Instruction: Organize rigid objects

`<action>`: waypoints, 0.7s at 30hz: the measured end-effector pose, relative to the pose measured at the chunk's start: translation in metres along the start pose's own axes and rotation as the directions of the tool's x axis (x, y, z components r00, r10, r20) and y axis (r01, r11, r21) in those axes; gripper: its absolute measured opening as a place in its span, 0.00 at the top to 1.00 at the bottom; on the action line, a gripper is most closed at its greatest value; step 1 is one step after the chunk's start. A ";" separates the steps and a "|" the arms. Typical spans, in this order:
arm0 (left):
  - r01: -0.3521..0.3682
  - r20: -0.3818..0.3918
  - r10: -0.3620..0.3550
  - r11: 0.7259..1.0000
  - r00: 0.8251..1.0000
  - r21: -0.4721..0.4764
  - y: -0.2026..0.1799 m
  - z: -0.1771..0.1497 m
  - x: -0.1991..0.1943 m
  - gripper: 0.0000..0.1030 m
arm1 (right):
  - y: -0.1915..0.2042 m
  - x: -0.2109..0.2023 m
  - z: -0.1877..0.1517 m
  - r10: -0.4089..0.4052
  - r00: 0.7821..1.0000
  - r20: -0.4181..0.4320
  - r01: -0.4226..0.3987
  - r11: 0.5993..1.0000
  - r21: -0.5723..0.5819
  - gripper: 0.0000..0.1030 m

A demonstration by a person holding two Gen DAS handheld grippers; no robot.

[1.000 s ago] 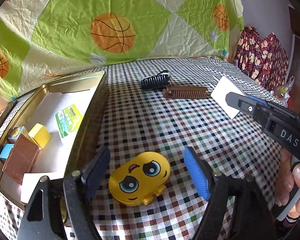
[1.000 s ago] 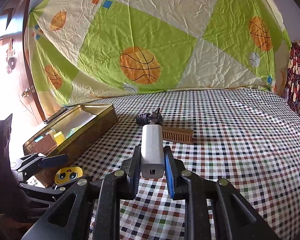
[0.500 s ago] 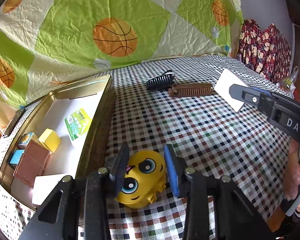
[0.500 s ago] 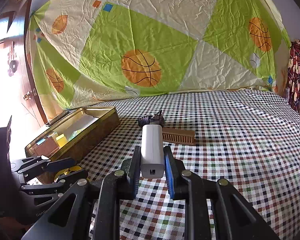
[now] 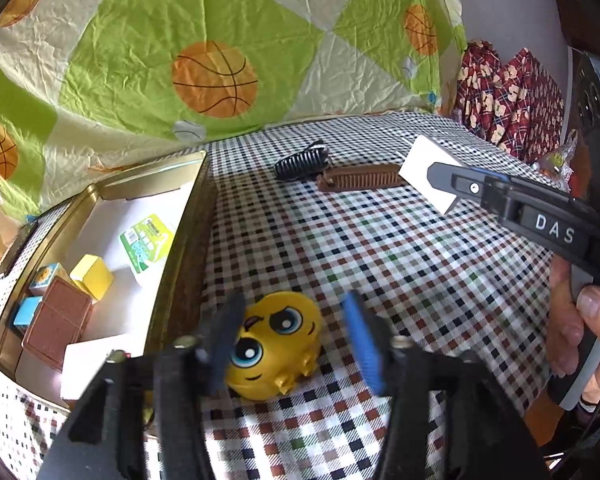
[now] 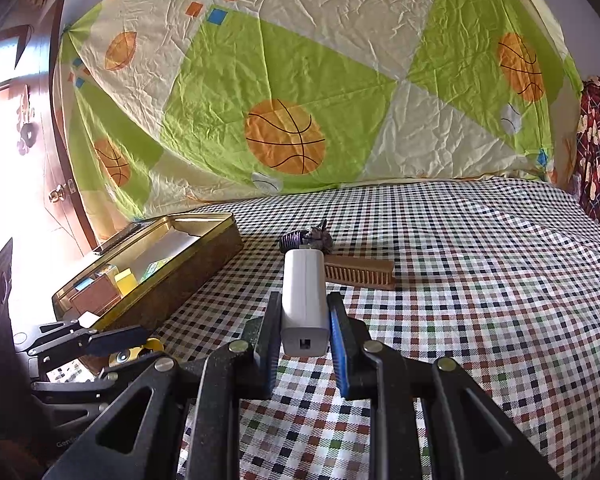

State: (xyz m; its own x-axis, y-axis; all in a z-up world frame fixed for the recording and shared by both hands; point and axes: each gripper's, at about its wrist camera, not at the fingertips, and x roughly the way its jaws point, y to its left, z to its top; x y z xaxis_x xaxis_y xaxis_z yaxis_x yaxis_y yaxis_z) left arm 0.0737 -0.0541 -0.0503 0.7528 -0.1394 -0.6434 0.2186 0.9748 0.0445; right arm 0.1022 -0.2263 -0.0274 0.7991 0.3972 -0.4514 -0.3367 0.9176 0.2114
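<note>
Left gripper (image 5: 288, 344) stood over the checkered cloth (image 5: 380, 264), jaws parting and blurred; yellow face toy (image 5: 274, 348) lay between them on the cloth, right pad clear of it, left pad overlapping its edge, contact uncertain. Right gripper (image 6: 305, 338) was clamped tight on a white charger block (image 6: 304, 300), lifted above the cloth. Beyond lay a brown comb (image 6: 360, 274) and a dark hair clip (image 6: 300, 239) close together; left of the toy sat the gold tin (image 5: 180, 248) holding small blocks and cards.
</note>
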 end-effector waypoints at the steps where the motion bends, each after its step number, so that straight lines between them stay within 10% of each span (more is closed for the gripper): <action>1: 0.004 0.001 -0.004 1.000 1.000 0.007 0.001 -0.003 -0.001 0.25 | -0.001 0.000 0.000 0.002 1.000 0.001 -0.002 1.000 0.002 0.77; 9: -0.015 -0.044 0.019 0.996 0.999 0.086 -0.013 -0.003 0.010 0.25 | -0.003 0.001 -0.001 0.007 1.000 0.002 -0.007 1.000 0.011 0.77; 12: 0.004 -0.096 0.006 0.995 0.995 0.098 -0.032 0.005 0.021 0.09 | -0.002 0.003 0.000 0.014 1.000 -0.003 -0.014 1.000 0.018 0.77; 21: 0.070 -0.130 -0.074 0.997 0.989 -0.035 -0.016 -0.002 0.027 0.50 | -0.006 0.002 -0.001 0.021 1.000 0.007 -0.021 0.999 0.029 0.77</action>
State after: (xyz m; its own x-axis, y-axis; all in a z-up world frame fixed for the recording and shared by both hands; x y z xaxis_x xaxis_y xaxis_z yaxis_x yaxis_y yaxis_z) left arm 0.0893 -0.0733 -0.0698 0.6476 -0.1878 -0.7385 0.2494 0.9680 -0.0274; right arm 0.1053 -0.2309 -0.0299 0.7954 0.4165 -0.4403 -0.3393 0.9080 0.2460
